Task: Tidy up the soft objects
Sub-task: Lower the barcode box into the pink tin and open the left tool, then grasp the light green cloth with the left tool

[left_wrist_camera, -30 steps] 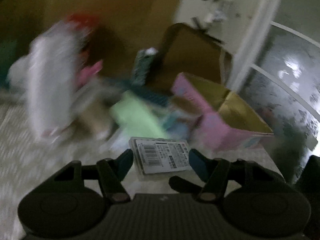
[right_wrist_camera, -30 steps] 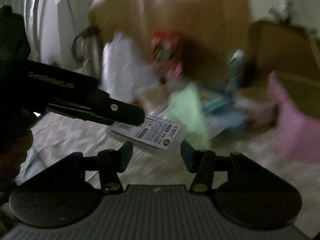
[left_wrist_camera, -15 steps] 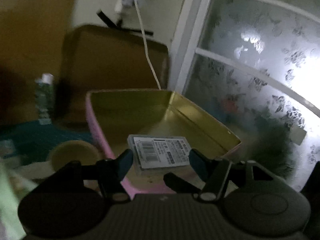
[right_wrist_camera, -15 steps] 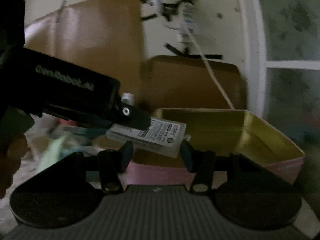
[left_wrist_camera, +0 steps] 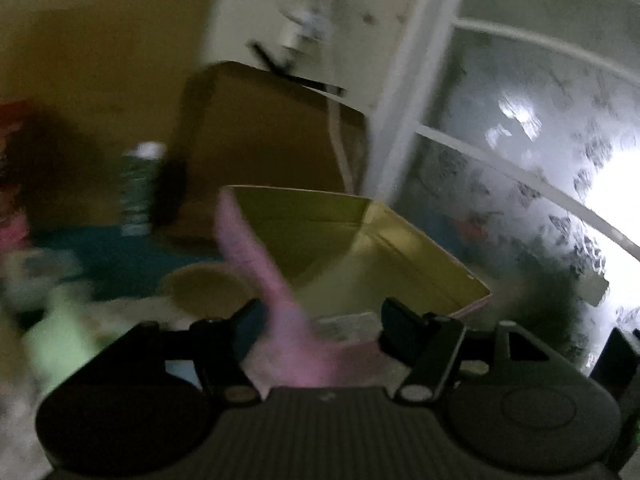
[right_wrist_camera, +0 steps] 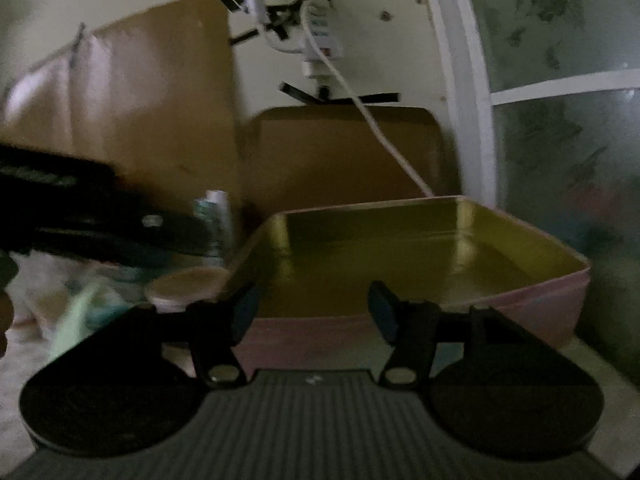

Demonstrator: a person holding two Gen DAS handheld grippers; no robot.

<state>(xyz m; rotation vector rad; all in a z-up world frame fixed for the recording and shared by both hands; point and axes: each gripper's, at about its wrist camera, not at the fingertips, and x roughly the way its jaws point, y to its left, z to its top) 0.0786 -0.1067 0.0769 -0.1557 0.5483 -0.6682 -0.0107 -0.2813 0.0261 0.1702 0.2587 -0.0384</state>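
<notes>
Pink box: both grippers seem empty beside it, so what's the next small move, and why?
Probably swing the left gripper leftward to the blurred green item: both it and the right gripper stand open, empty, and clutter lies outside the pink box.

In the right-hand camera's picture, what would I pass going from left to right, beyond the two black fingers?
Pale green soft thing → round tan lid → white-capped bottle → pink box with gold lining → frosted window.

One pink box (right_wrist_camera: 540, 304), one bottle (right_wrist_camera: 212, 220), one round lid (right_wrist_camera: 188, 284), possibly one green cloth (left_wrist_camera: 56, 332).
</notes>
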